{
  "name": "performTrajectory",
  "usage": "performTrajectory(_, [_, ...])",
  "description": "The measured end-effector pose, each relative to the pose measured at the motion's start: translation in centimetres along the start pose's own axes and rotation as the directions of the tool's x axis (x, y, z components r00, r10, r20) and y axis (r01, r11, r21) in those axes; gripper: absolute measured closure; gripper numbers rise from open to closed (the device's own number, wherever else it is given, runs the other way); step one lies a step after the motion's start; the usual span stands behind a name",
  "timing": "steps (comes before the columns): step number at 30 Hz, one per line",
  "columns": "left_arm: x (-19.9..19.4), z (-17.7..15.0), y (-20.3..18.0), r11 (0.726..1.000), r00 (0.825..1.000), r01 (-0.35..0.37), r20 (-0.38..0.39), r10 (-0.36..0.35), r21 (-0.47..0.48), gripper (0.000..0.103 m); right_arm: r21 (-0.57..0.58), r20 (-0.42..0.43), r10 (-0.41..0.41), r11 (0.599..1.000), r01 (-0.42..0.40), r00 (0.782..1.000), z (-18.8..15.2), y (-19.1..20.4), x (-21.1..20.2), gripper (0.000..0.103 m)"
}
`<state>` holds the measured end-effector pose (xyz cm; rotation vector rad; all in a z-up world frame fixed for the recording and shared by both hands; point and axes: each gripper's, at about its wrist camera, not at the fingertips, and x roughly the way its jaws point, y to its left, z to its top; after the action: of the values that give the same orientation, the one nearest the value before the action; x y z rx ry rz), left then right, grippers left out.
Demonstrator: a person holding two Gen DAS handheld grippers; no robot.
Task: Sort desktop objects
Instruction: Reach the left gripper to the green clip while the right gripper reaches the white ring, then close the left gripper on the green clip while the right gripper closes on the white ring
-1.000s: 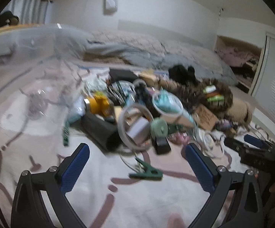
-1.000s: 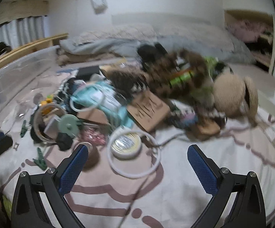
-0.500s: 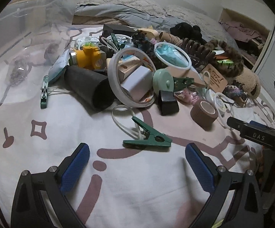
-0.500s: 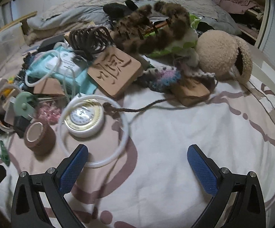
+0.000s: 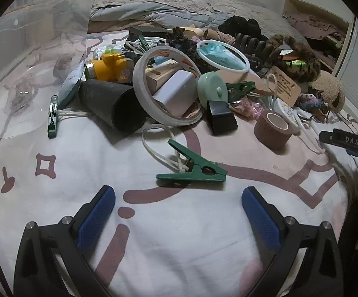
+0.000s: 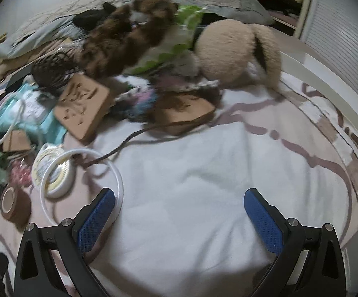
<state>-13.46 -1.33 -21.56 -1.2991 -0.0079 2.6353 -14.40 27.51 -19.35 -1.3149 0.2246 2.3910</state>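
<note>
Green clothespin [image 5: 192, 169]: flat on the patterned bedsheet [image 5: 179, 235], just ahead of the left gripper [image 5: 178, 206], jaws wide apart, empty. Behind it, the clutter pile: white tape ring [image 5: 165, 86] (a white box [image 5: 176, 92] inside it), black tube [image 5: 113, 104], brown tape roll [image 5: 274, 130]. Right gripper [image 6: 180, 209]: jaws apart over bare sheet, empty.

Your cloth [image 5: 179, 235] is white with dusty mauve lines, squares and dots. On it you see a dark green clothespin [image 5: 192, 169], a matte black tube [image 5: 112, 104], a yellow toy [image 5: 110, 66], a pale mint disc [image 5: 212, 89] and a brown ribbed roll [image 5: 273, 130]. Your finger pads [image 6: 96, 219] are blue, cross-hatched.
</note>
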Motion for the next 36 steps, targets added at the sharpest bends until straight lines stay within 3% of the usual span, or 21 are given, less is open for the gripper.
performTrajectory(7, [-0.9,0.2,0.9,0.996,0.997,0.065,0.038,-0.063,-0.055,0.000,0.154,-0.026,-0.026,0.988,0.029,0.999,1.1,-3.2,0.2,0.000])
performTrajectory(13, [-1.2,0.6,0.8,0.994,0.994,0.096,0.054,-0.092,-0.061,0.004,0.294,-0.021,0.012,0.956,-0.006,1.000,1.3,-6.5,-0.2,0.000])
performTrajectory(16, [-1.3,0.7,0.1,0.995,0.993,0.099,0.064,-0.098,-0.017,0.016,0.328,-0.002,0.053,0.943,-0.049,0.999,1.1,-7.2,-0.7,0.000])
performTrajectory(19, [-1.2,0.7,-0.9,0.995,0.994,0.090,0.065,-0.093,0.040,0.021,0.341,0.034,0.141,0.929,-0.144,0.989,0.7,-7.3,-1.3,0.000])
performTrajectory(25, [-0.8,0.8,-1.2,0.996,0.996,0.066,0.055,-0.069,0.057,0.046,0.274,0.093,0.282,0.915,-0.297,0.955,0.4,-5.5,-2.5,0.000])
performTrajectory(30, [-0.9,0.8,-0.9,0.996,0.995,0.076,0.058,-0.078,0.041,0.049,0.138,0.097,0.386,0.908,-0.396,0.917,0.4,-3.1,-3.1,0.000])
performTrajectory(36, [-1.1,0.6,-1.1,0.997,0.997,0.058,0.054,-0.061,0.055,0.049,0.022,0.030,0.396,0.918,-0.396,0.918,1.9,-0.9,-0.8,0.000])
